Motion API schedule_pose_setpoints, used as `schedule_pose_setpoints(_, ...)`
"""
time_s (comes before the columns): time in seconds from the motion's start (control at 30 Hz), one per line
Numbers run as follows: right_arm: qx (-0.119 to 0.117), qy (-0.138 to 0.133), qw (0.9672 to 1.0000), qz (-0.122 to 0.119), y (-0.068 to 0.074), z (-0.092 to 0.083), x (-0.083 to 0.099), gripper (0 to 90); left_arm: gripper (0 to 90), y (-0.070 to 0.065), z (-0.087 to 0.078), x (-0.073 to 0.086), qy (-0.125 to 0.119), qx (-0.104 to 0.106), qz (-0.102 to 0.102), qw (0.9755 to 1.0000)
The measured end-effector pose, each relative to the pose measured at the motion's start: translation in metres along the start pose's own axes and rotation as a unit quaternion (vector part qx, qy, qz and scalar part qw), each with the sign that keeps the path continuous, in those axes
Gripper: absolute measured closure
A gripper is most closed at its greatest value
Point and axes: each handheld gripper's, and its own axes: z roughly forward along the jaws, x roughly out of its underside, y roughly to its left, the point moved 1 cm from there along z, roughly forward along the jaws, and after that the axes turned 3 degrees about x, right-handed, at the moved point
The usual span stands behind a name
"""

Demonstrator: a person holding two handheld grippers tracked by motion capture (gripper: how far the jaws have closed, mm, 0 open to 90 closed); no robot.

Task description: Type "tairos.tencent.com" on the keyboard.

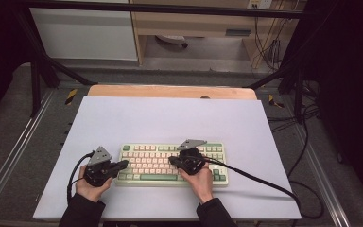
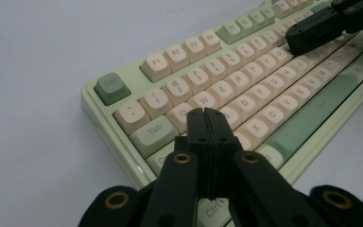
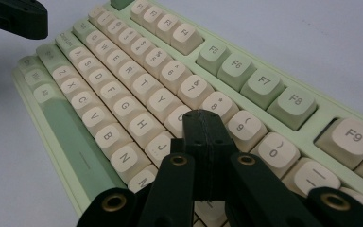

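Observation:
A pale green keyboard point(image 1: 151, 163) with cream and green keys lies on the white mat point(image 1: 170, 118), near its front edge. My left gripper point(image 1: 124, 164) reaches in from the keyboard's left end, its jaws shut with nothing between them. In the left gripper view the left gripper point(image 2: 207, 113) has its tip over the keys just right of Tab on the keyboard point(image 2: 246, 80), and the right gripper point(image 2: 312, 30) hovers farther along. My right gripper point(image 1: 171, 161) is shut and empty above the middle keys. The right gripper point(image 3: 203, 116) points at the keyboard point(image 3: 123, 94) between Y and 9, with the left gripper point(image 3: 19, 19) at top left.
The mat covers a wooden table point(image 1: 170, 91) inside a black frame point(image 1: 283, 71). A black cable point(image 1: 264, 182) trails from the right gripper across the mat to the right. Another cable point(image 1: 71, 177) loops by the left hand. Shelving and loose wires stand behind.

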Motion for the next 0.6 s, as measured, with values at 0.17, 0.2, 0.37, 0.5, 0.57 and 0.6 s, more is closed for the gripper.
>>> schedule_pose_setpoints(0.17,-0.007,-0.009,0.9999,0.001,0.001,-0.004,-0.002,90.0,90.0,0.0,0.0,0.0,-0.001,0.0,0.0,1.0)
schedule_pose_setpoints(0.2,-0.01,-0.012,0.9999,0.002,0.001,-0.006,-0.003,90.0,90.0,0.0,-0.001,0.0,-0.001,0.0,0.0,1.0)
schedule_pose_setpoints(0.37,-0.007,-0.017,0.9998,-0.005,0.001,-0.018,-0.008,90.0,90.0,0.0,-0.002,-0.001,-0.004,0.0,0.0,1.0)
schedule_pose_setpoints(0.5,-0.008,-0.016,0.9997,-0.018,0.002,-0.03,-0.01,90.0,90.0,-0.001,-0.002,-0.001,-0.007,0.0,-0.001,1.0)
schedule_pose_setpoints(0.57,-0.008,-0.015,0.9997,-0.019,0.002,-0.033,-0.01,90.0,90.0,-0.001,-0.003,-0.001,-0.007,0.001,0.0,1.0)
schedule_pose_setpoints(0.6,-0.01,-0.015,0.9997,-0.019,0.001,-0.034,-0.01,90.0,90.0,-0.001,-0.003,-0.001,-0.008,0.001,0.0,1.0)
